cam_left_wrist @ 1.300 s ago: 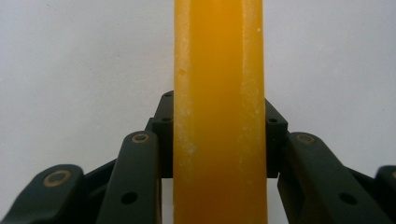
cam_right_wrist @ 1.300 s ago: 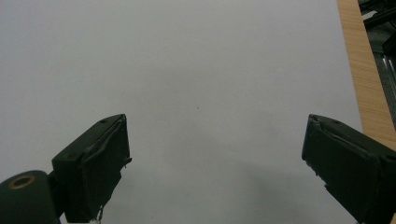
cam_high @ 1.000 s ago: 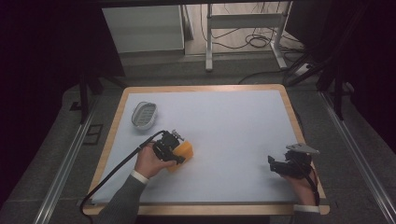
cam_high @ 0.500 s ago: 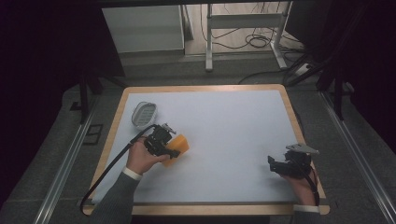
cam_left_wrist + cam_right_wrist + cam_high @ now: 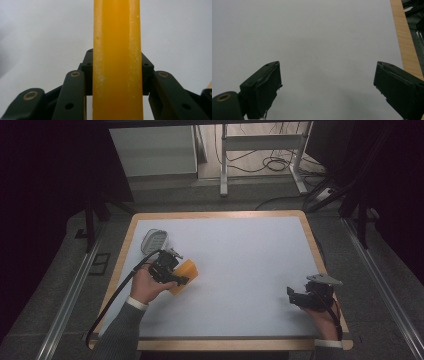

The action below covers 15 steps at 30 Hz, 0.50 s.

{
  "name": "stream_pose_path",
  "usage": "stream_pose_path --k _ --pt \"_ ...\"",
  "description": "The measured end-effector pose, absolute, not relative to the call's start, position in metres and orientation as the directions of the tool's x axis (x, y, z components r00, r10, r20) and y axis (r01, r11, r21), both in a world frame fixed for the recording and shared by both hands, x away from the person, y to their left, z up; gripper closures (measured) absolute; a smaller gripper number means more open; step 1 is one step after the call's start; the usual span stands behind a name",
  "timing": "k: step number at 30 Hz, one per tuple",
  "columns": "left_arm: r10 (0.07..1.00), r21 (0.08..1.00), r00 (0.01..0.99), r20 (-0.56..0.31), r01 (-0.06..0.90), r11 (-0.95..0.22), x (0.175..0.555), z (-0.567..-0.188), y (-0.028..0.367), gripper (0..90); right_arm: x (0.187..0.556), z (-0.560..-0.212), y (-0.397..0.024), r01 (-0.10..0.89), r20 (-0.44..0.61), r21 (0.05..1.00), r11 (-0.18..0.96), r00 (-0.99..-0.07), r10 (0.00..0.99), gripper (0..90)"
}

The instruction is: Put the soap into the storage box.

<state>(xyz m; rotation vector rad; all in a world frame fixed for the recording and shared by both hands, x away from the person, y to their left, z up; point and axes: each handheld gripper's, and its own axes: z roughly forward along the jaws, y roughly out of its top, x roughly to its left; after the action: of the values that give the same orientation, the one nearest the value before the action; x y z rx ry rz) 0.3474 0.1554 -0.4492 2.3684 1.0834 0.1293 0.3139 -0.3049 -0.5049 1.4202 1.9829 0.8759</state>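
Counted items. One orange block point(image 5: 184, 275), at about 9 o'clock on the table. One grey ribbed dish point(image 5: 154, 240), at about 10 o'clock. Two grippers: left gripper point(image 5: 172, 272) at 8 o'clock, right gripper point(image 5: 295, 296) at 4 o'clock. One white-topped table point(image 5: 240, 250) with a wooden rim.

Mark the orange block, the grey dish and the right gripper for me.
orange block point(image 5: 117, 62), left gripper view, its narrow front face between the jaws.
grey dish point(image 5: 154, 240), high view, its inner floor.
right gripper point(image 5: 327, 87), right gripper view, gap midway between its fingertips.
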Motion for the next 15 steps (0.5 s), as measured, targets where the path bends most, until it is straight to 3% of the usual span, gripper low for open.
stream_pose_path --k 15 --pt "0.745 0.498 0.656 -0.121 0.689 -0.526 0.354 -0.4481 0.162 60.8 0.3145 -0.506 -0.3051 0.603 -0.06 0.763 0.234 -0.294 0.954 7.5"
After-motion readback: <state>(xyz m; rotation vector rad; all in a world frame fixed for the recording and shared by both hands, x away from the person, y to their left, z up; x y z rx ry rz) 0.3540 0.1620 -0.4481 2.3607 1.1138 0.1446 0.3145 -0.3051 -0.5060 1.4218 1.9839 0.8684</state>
